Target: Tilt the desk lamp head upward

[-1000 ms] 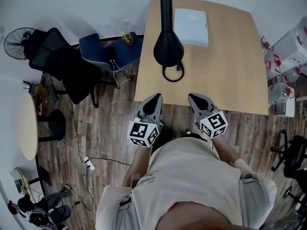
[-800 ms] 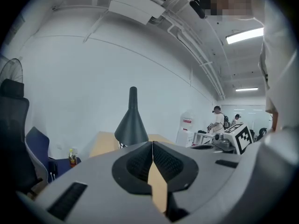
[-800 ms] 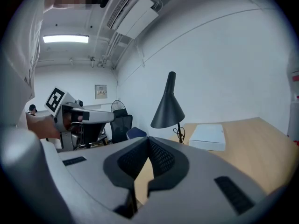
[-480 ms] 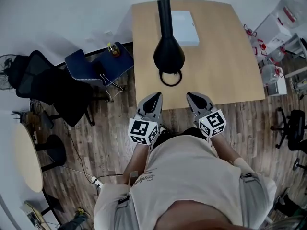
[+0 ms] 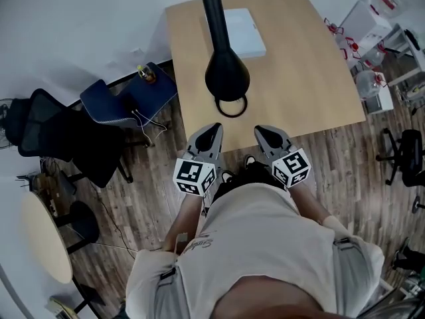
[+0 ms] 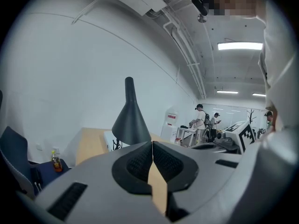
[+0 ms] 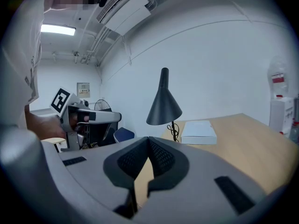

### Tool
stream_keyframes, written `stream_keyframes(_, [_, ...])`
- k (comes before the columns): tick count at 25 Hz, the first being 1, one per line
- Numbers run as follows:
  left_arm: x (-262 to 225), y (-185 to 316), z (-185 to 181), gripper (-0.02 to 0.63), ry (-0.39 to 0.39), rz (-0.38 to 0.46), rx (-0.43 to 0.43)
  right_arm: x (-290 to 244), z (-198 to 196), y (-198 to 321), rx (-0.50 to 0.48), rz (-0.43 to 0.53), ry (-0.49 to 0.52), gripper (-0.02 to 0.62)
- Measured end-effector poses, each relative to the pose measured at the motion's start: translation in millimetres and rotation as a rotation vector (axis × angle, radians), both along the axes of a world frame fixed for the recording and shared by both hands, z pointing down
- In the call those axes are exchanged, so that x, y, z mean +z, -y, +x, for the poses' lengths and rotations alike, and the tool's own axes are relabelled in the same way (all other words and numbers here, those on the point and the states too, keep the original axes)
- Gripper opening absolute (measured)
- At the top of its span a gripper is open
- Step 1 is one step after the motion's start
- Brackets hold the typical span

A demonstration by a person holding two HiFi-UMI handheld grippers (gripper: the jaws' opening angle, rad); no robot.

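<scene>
Looking straight down on the wooden desk [image 5: 319, 78], the biggest thing in front of me, with a blue chair [image 5: 126, 98] on the floor off its left edge. On the desk the black desk lamp [image 5: 226, 75] stands toward the left edge, its cone head opening down at the desk top. A black ring [image 5: 232, 105] shows under the head on the side of the near edge. Just behind the lamp, by the far edge, lies a flat white box [image 5: 244, 32].

My left gripper [image 5: 212, 130] and right gripper [image 5: 259, 130] hang side by side at the near edge, short of the lamp and touching nothing. Left fingers [image 6: 138, 164]: clenched, pads pressed together, nothing between them. Right fingers [image 7: 163, 158]: same story, tip to tip on nothing. Smallest of all, a little bottle [image 5: 147, 74] sits on the chair.
</scene>
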State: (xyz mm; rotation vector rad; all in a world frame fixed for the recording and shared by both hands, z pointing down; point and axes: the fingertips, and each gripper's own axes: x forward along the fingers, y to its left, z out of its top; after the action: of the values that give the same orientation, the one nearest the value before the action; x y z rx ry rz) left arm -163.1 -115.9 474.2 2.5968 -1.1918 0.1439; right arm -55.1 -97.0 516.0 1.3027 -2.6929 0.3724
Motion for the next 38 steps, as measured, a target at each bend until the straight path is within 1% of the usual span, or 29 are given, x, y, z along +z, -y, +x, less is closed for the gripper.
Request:
stream_keyframes(4, [-4,7,15,0.015,0.026,0.000,0.017,13,17,8,0.006,-0.035,0.004,-0.005])
stream_keyframes(7, [-7,20,14,0.015,0.052,-0.002,0.001,23,24,23,0.002,-0.070,0.023,-0.005])
stream_keyframes(11, [0,36,17,0.015,0.074,-0.036,-0.032,25,31,47,-0.028,-0.071,0.040,-0.005])
stream_keyframes(14, [14,46,28,0.015,0.070,-0.074,-0.050,39,43,65,-0.036,-0.078,0.039,-0.005])
stream_keyframes(18, [44,53,37,0.015,0.077,-0.130,-0.067,69,54,80,-0.061,-0.077,-0.047,-0.005])
stream_keyframes(20, [53,53,41,0.015,0.075,-0.141,-0.075,81,56,81,-0.075,-0.093,-0.056,-0.005])
stream_keyframes(24, [63,56,51,0.015,0.070,-0.156,-0.087,108,56,84,-0.113,-0.166,-0.058,-0.005])
stream_keyframes(29, [69,67,54,0.015,0.068,-0.163,-0.107,146,45,101,-0.164,-0.275,-0.117,-0.005])
stream_keyframes(32, [71,74,53,0.015,0.057,-0.166,-0.133,170,35,111,-0.198,-0.317,-0.151,-0.005])
stream_keyframes(36, [72,79,52,0.015,0.034,-0.168,-0.167,208,26,120,-0.258,-0.371,-0.240,-0.005])
stream_keyframes(38, [71,80,53,0.015,0.036,-0.164,-0.166,220,22,124,-0.273,-0.389,-0.244,-0.005])
